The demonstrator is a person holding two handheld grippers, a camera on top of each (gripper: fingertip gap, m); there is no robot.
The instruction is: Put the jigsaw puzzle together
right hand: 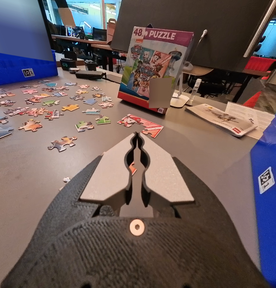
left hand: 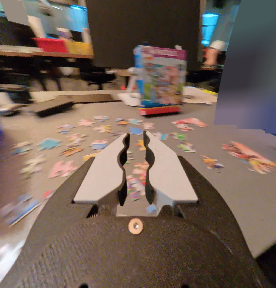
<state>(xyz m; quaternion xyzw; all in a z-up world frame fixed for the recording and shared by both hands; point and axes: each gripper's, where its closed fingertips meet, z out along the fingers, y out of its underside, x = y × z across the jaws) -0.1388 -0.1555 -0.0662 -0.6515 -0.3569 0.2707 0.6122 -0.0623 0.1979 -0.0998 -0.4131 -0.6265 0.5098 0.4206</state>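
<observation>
Many loose puzzle pieces [left hand: 81, 140] lie spread on the grey table [left hand: 227, 194]; this left wrist view is blurred by motion. My left gripper [left hand: 136, 134] hovers over them with its fingers apart and nothing between the pads; a blue piece [left hand: 135, 130] lies just past its tips. My right gripper [right hand: 137, 133] has its tips pressed together, with nothing seen between them. It sits just short of a joined red and white cluster of pieces [right hand: 143, 123]. A red piece [right hand: 132, 169] shows on the table through the gap lower down the fingers. The puzzle box [right hand: 156, 67] stands upright beyond.
A blue bin [right hand: 24, 68] stands at the far left and another blue bin [right hand: 268, 171] close on the right. A booklet [right hand: 224, 121] lies at the right, a white lamp base [right hand: 179, 99] behind the box, and a black device [right hand: 90, 74] at the back. My right fingertips sit around 35 centimeters from my left ones.
</observation>
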